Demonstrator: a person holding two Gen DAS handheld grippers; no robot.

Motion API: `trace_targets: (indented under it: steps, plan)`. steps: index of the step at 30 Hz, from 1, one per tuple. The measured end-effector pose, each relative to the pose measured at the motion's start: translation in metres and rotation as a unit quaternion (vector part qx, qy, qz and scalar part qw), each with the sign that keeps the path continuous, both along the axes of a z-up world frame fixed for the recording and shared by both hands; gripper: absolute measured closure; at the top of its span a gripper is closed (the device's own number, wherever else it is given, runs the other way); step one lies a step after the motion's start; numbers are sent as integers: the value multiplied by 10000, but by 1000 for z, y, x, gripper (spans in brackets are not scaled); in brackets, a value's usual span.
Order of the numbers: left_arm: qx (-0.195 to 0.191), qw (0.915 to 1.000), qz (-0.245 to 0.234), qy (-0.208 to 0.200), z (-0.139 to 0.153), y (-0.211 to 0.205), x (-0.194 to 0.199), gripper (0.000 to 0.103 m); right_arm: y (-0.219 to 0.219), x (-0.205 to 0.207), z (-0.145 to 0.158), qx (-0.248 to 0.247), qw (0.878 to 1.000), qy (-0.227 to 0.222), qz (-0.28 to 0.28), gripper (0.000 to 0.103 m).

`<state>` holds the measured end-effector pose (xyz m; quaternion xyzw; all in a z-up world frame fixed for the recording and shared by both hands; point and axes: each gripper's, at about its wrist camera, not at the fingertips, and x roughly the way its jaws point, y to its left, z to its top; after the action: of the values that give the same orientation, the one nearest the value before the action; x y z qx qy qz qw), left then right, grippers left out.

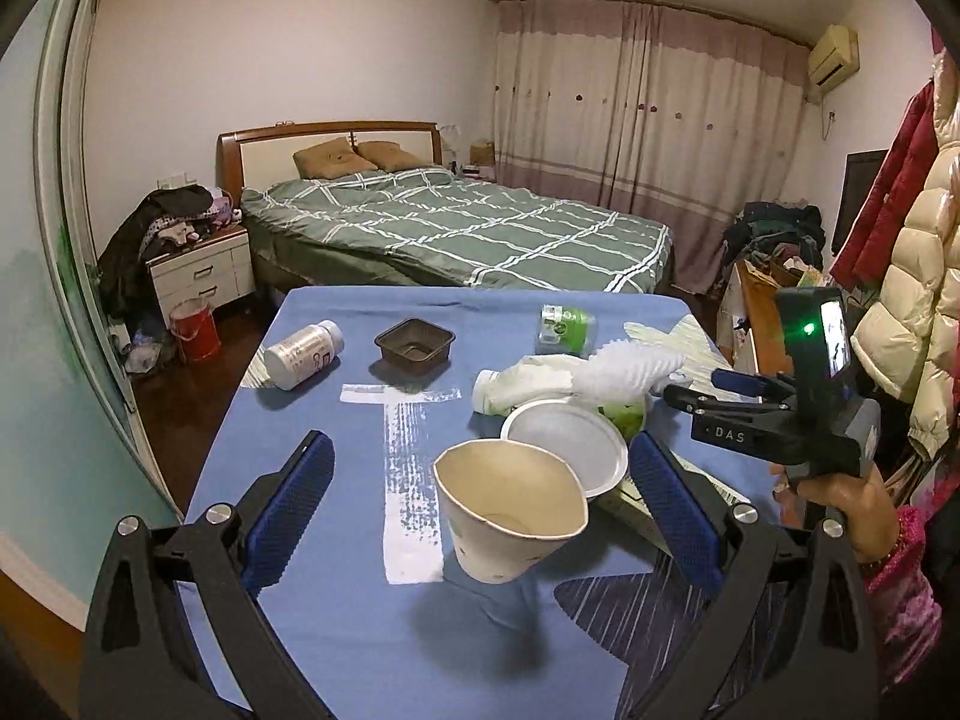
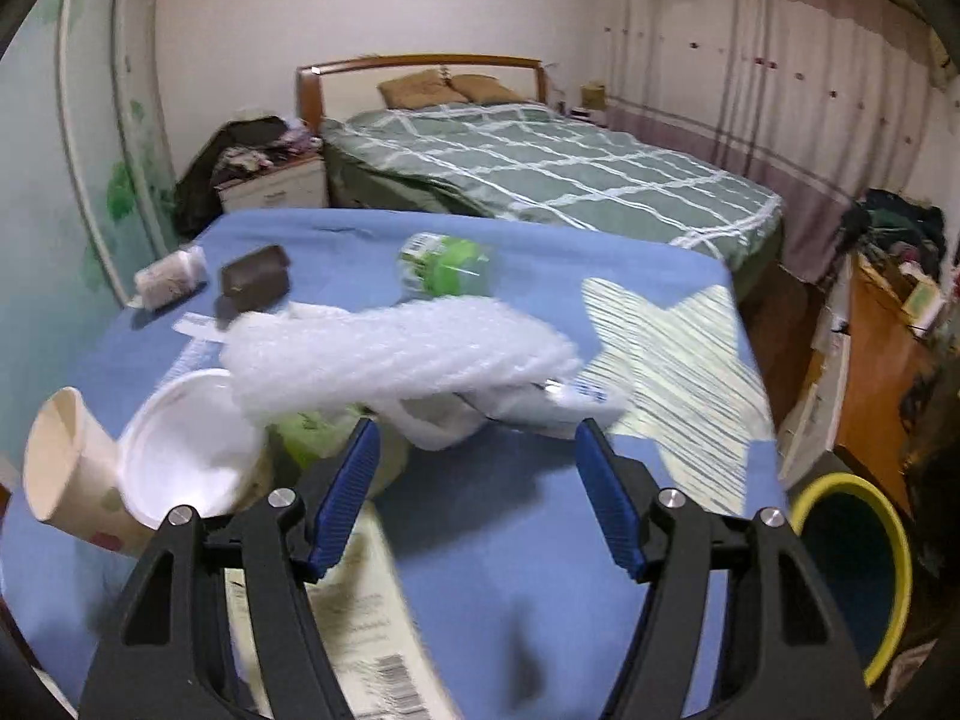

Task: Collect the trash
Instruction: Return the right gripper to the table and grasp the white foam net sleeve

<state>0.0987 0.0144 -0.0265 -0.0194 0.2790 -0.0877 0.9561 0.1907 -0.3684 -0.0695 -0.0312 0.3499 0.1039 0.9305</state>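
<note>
Trash litters my blue-clothed table (image 1: pixel 336 630).
Both my claws gape, nothing gripped: left gripper (image 1: pixel 480 480) around the paper cup (image 1: pixel 510 510), right gripper (image 2: pixel 477 456) before bubble wrap (image 2: pixel 390 354).

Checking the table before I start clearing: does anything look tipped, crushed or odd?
Yes. The paper cup lies tipped with a dented rim, the white pill bottle and green bottle lie on their sides, and bubble wrap sprawls over the pile.

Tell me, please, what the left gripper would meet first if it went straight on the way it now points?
Most likely the paper cup, lying between the left gripper's open fingers; depth is hard to judge.
</note>
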Motion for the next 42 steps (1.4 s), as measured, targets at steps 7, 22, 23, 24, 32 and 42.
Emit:
trace_targets:
  steps: [7, 22, 23, 24, 32, 42]
  plan:
    - [30, 9999, -83, 55, -2, -12, 6, 6, 27, -12, 14, 110, 9972, -369, 642, 31]
    - [18, 9999, -119, 64, -5, -17, 4, 6, 55, 15, -2, -337, 9972, 43, 663, 51]
    - [8, 9999, -120, 76, -6, -17, 5, 6, 52, 16, -4, -249, 9973, 107, 677, 62]
    - [8, 9999, -122, 89, -7, -18, 6, 6, 51, 16, -4, -227, 9973, 132, 689, 63]
    - [30, 9998, -158, 80, -8, -20, 6, 6, 30, -6, 16, 200, 9970, -116, 736, 96]
    - [93, 9995, -286, 97, -10, -34, 4, 6, -31, -61, 56, 788, 9931, -784, 372, 96]
